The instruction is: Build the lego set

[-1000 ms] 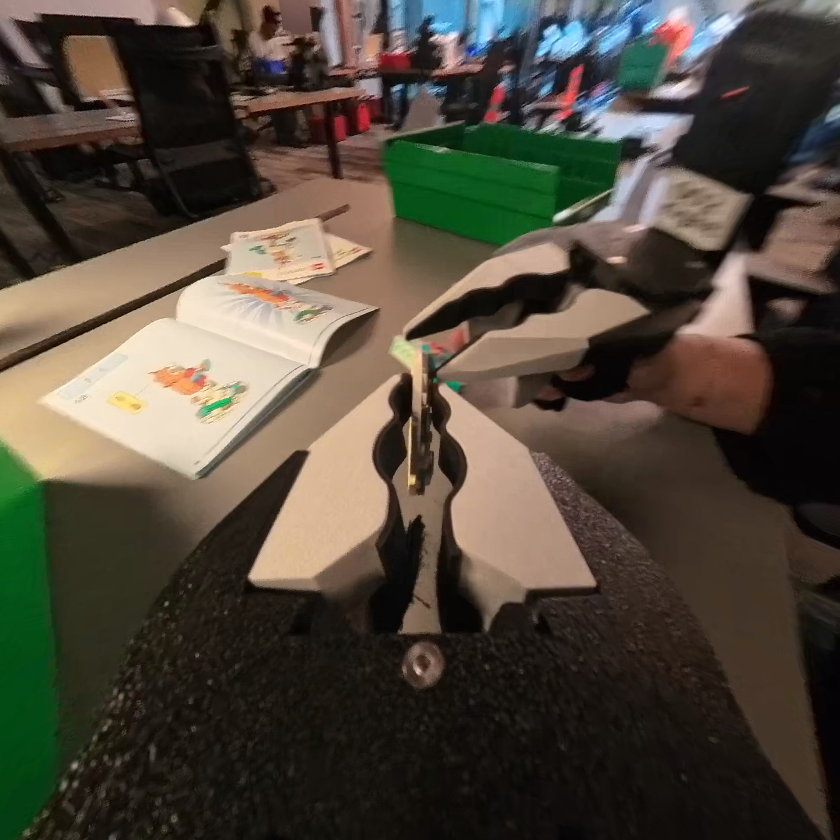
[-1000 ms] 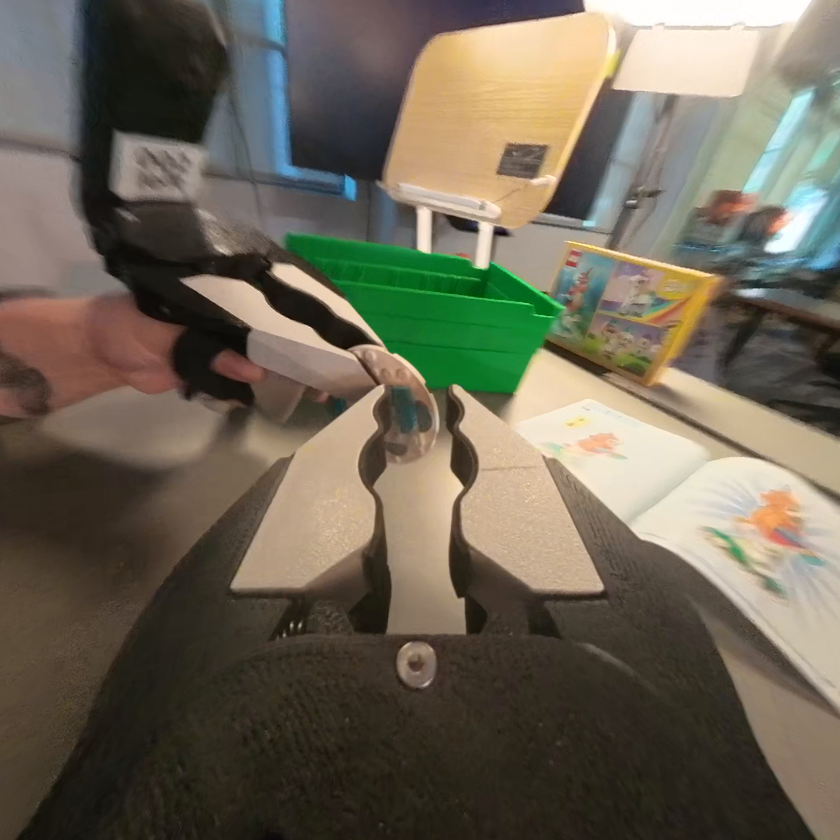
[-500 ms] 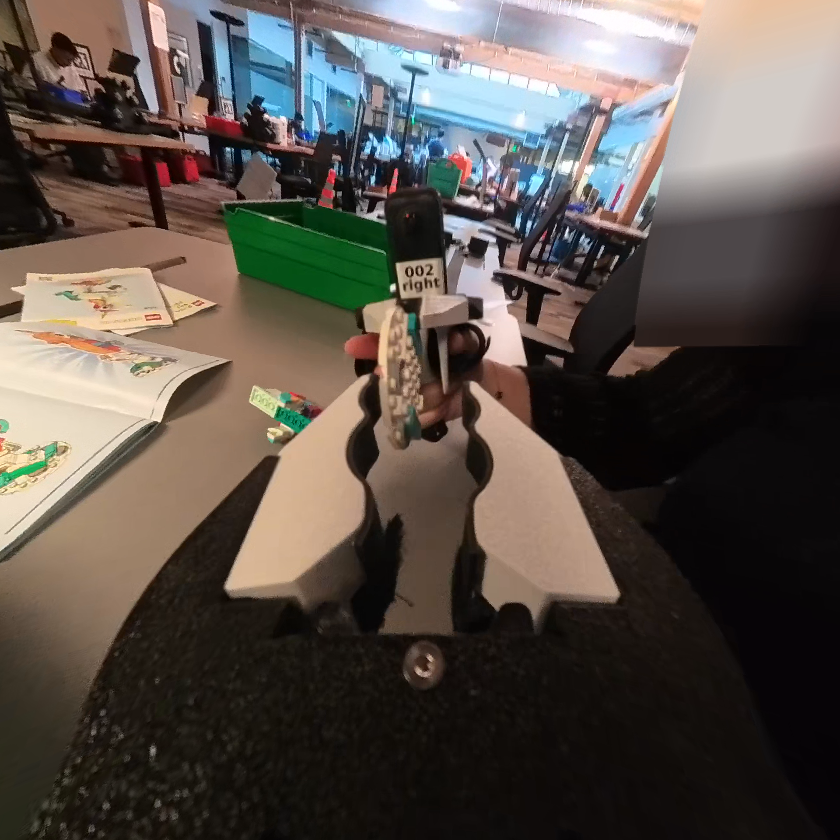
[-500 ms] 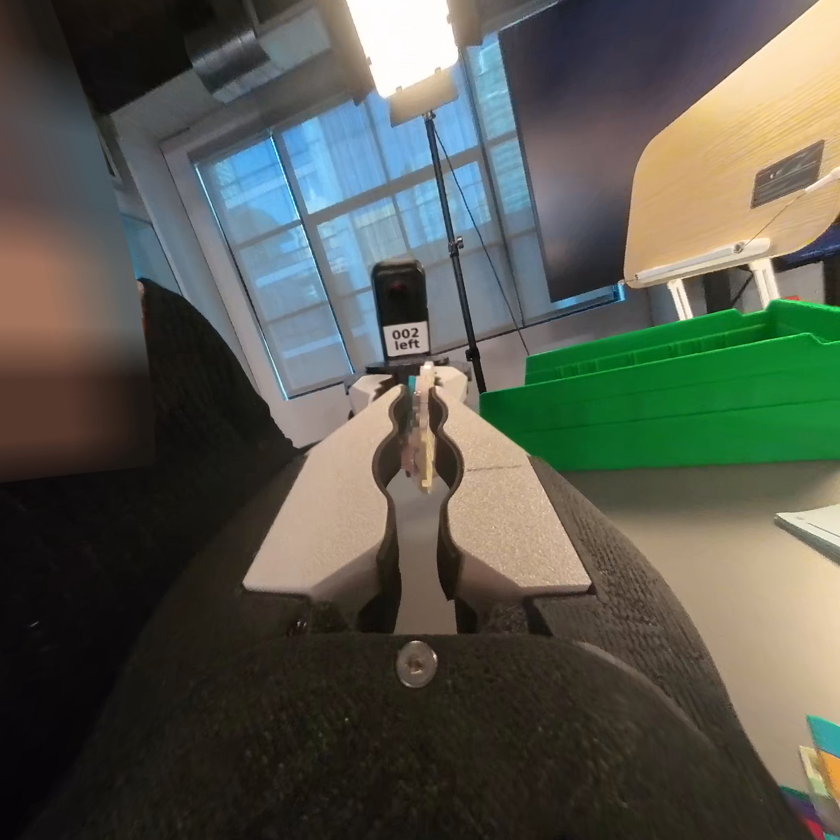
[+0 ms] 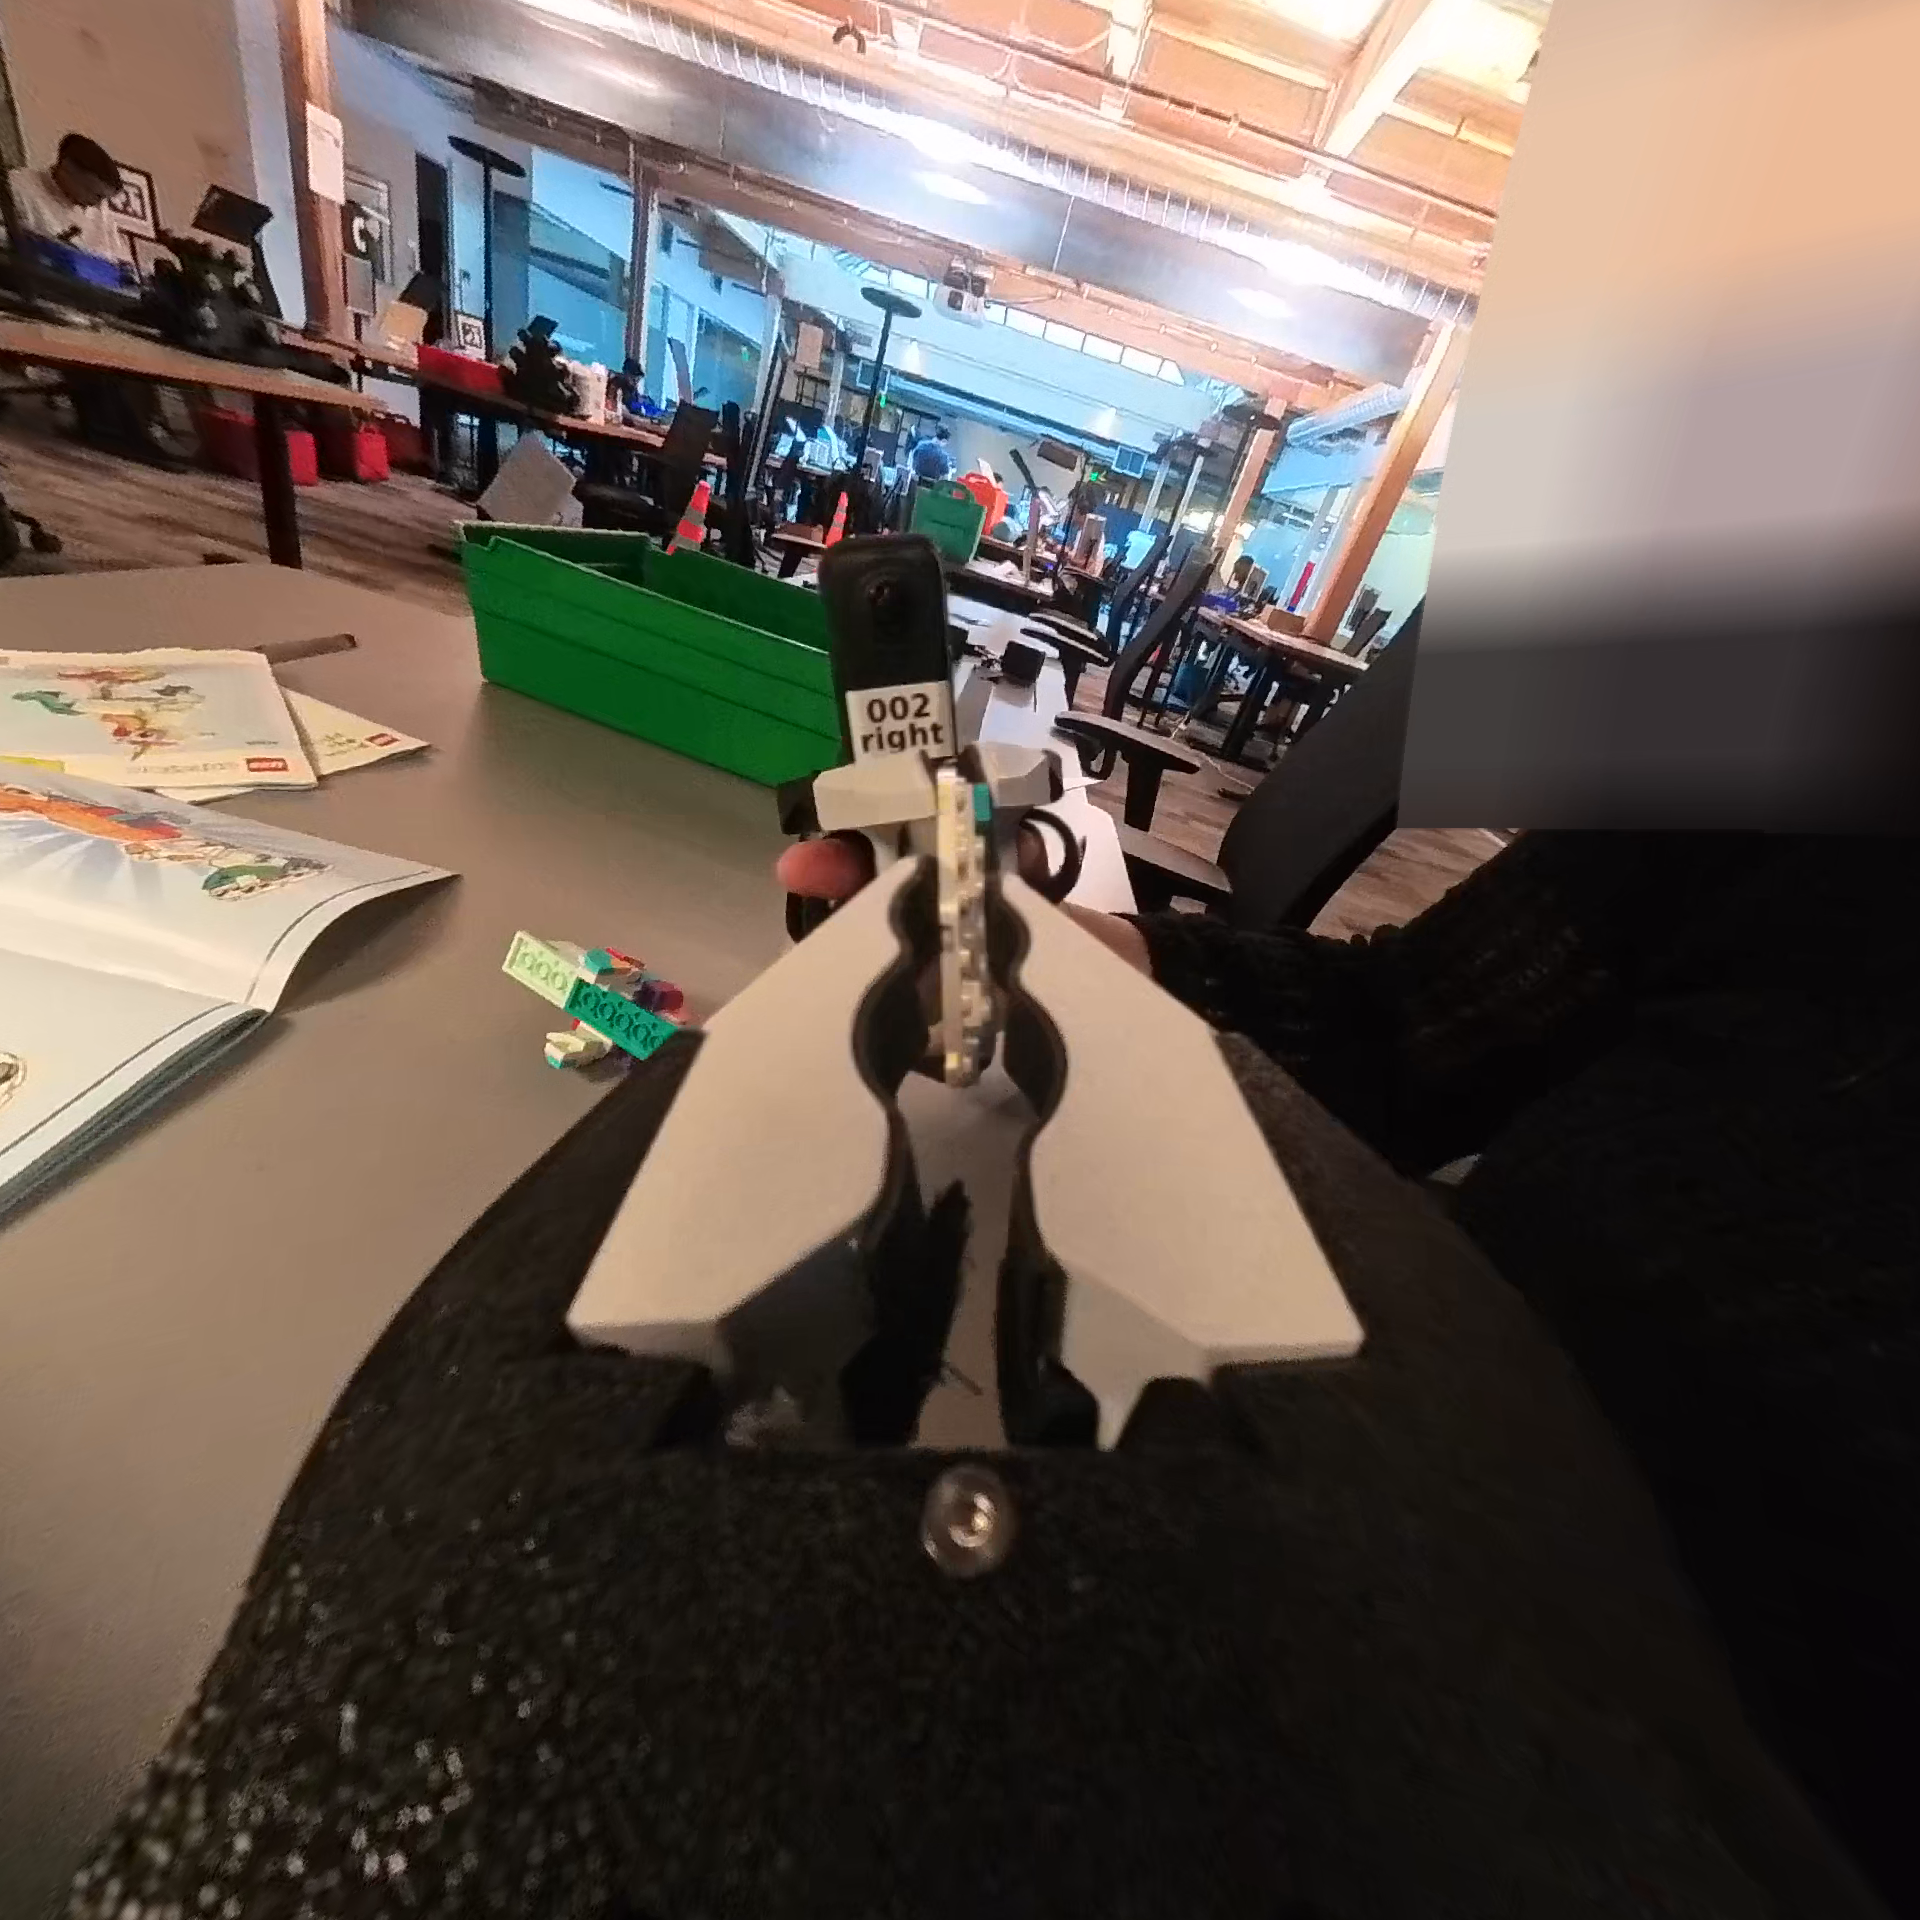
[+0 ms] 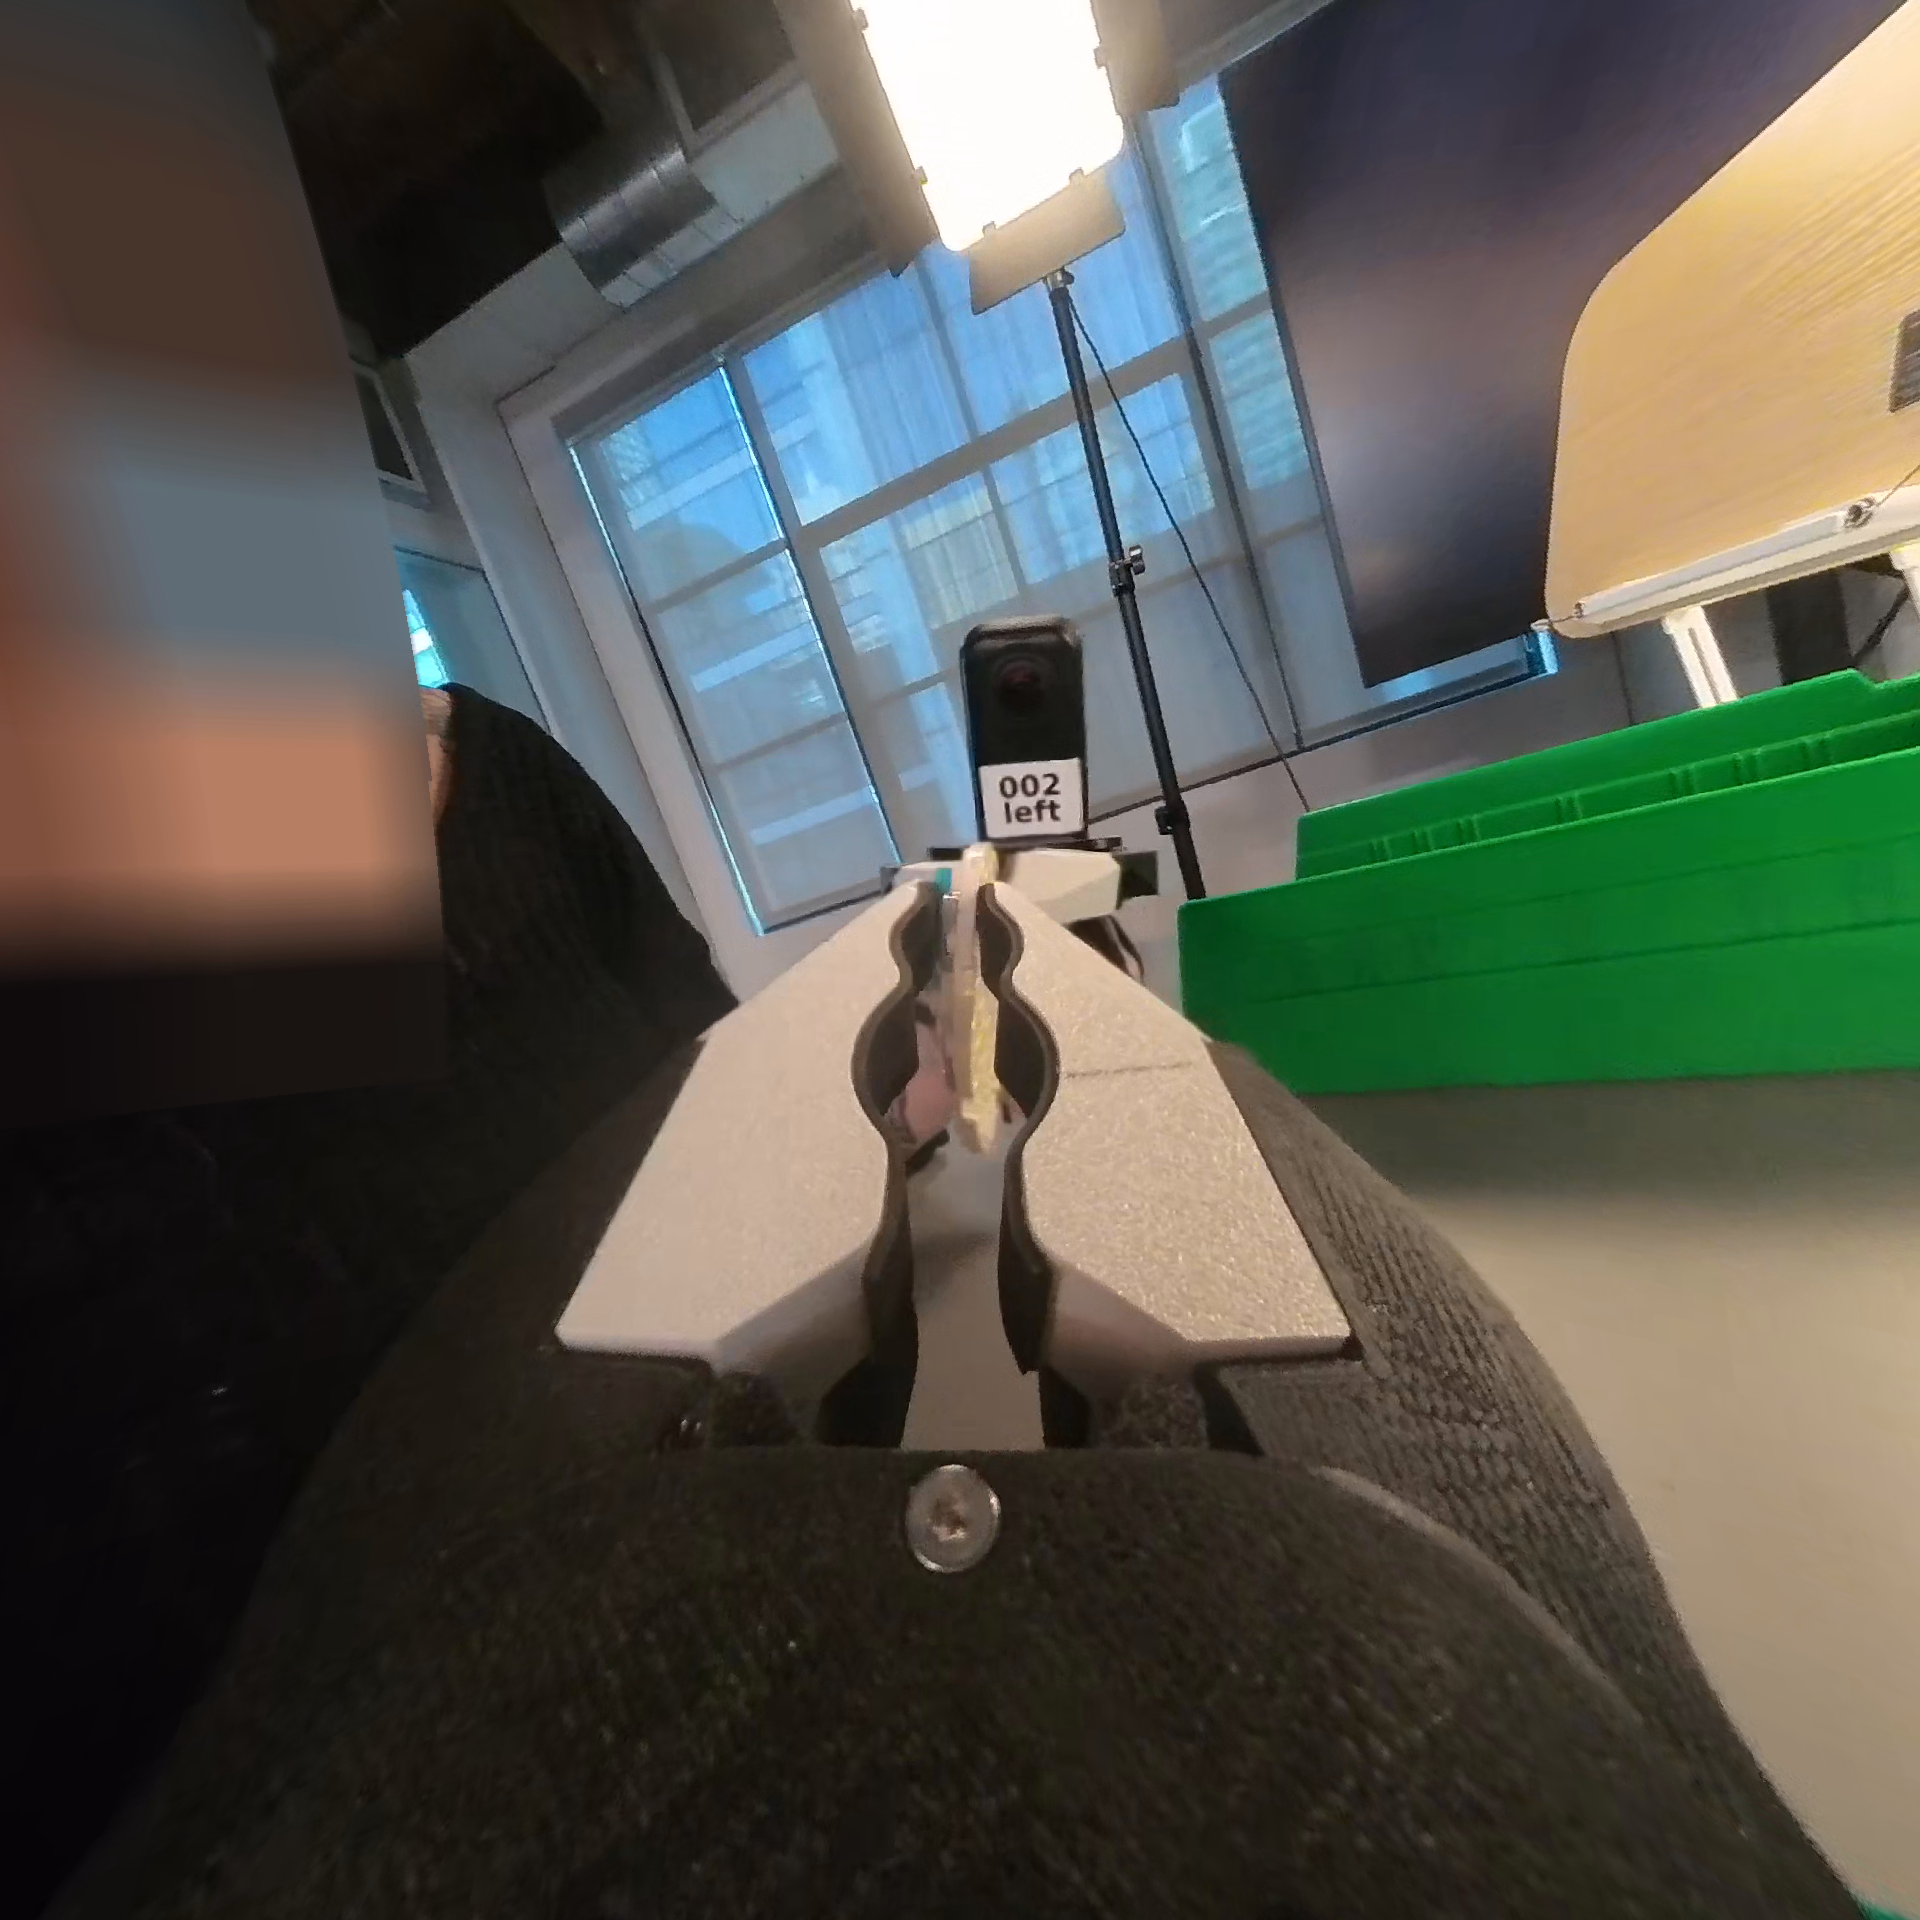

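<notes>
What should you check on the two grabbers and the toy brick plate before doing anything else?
1. Left gripper pinching the pale studded plate: ok.
2. Right gripper pinching the same plate, seen edge-on: ok.
3. Plate raised off the grey table: ok.
4. Loose brick pile away from both grippers: ok.
5. Green bin out of the way: ok.
6. Teal piece firmly attached: cannot tell.

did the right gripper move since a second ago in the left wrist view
Yes. The right gripper was off to the right, pointing sideways; now it faces the camera head-on, in front of the green bin.
</notes>
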